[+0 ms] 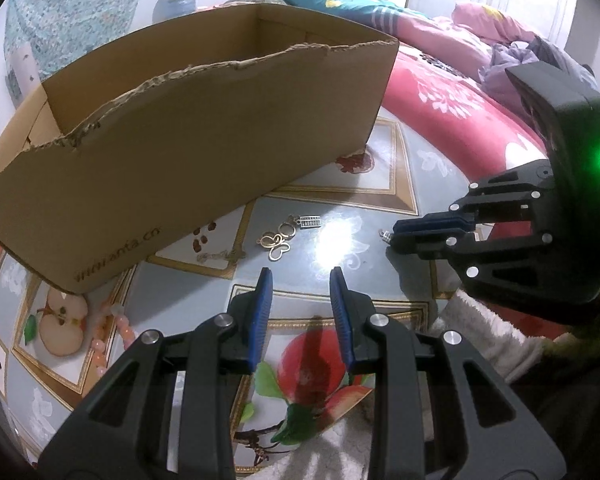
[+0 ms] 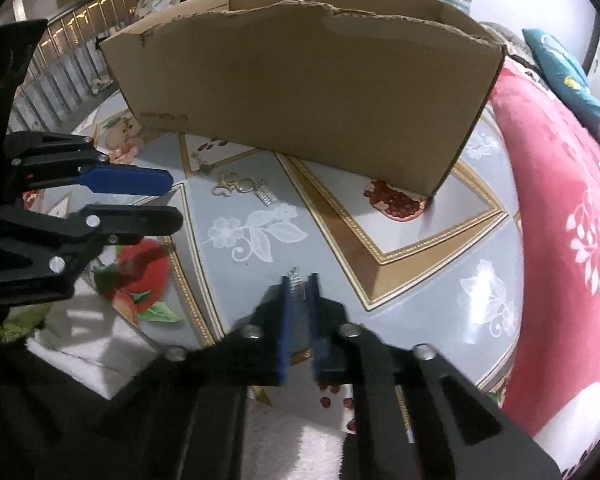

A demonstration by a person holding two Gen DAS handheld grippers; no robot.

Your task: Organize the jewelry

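Observation:
My right gripper (image 2: 299, 279) is shut on a small silver charm (image 2: 295, 280), whose top pokes out between the blue pads just above the table. The left wrist view shows the same charm (image 1: 385, 236) at the tips of my right gripper (image 1: 395, 235). Further left lies a small pile of jewelry (image 1: 281, 236): a gold butterfly pendant, a ring and a silver barred charm. It lies close in front of the open cardboard box (image 1: 220, 128). My left gripper (image 1: 300, 270) hovers open and empty near that pile. A pink bead bracelet (image 1: 112, 328) lies at the box's left corner.
The glossy table top (image 2: 420, 280) carries a fruit and flower print. A bed with a red quilt (image 2: 560, 220) borders the table on the right. The cardboard box (image 2: 300, 92) has a torn front rim and fills the back. A white fluffy sleeve (image 1: 496, 332) shows behind my right gripper.

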